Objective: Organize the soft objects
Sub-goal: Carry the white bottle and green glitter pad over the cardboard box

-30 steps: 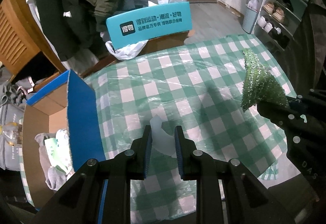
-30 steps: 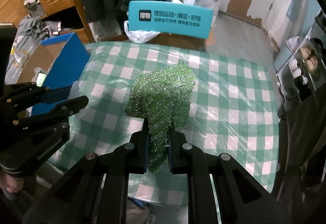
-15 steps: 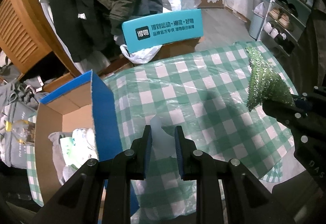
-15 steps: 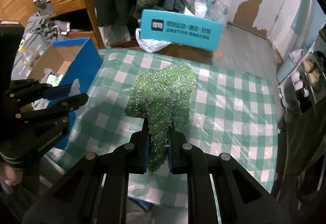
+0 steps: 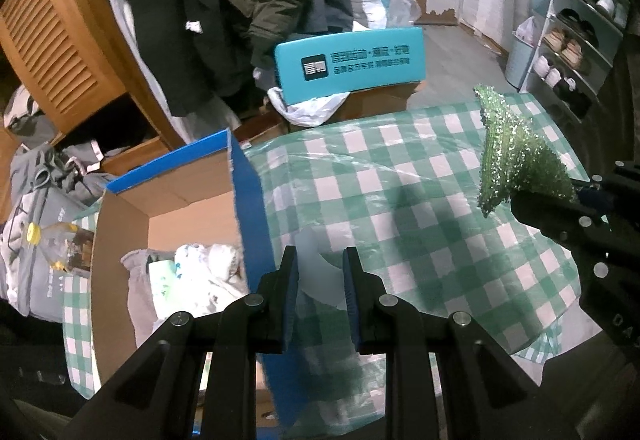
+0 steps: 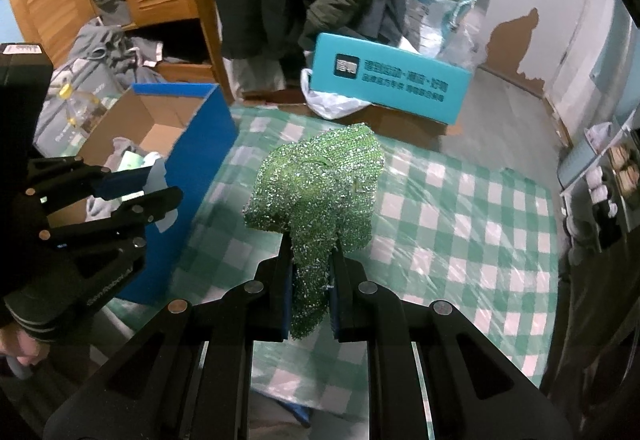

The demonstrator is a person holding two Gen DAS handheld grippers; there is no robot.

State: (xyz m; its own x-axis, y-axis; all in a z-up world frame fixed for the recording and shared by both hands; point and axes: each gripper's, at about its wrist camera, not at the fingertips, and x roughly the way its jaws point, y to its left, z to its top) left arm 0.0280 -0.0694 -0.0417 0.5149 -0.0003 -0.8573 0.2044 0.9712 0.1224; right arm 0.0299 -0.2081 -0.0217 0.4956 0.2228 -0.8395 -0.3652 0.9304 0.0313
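- While several soft items are already lying inside the cardboard box (image 5: 168,200), two more are sitting in the grippers, not yet boxed; checked tablecloth (image 5: 400,176) is otherwise showing bare.
- Left gripper (image 5: 320,282): pads are pinching a pale translucent soft piece (image 5: 318,272), narrow gap, hanging just beside the box's blue wall.
- Right gripper (image 6: 310,282): jaws fully closed, clamping a green glittery mesh cloth (image 6: 320,184), bunched, flopping above the table approx. mid-cloth.
- Remaining, by my est.: dropping both into box.
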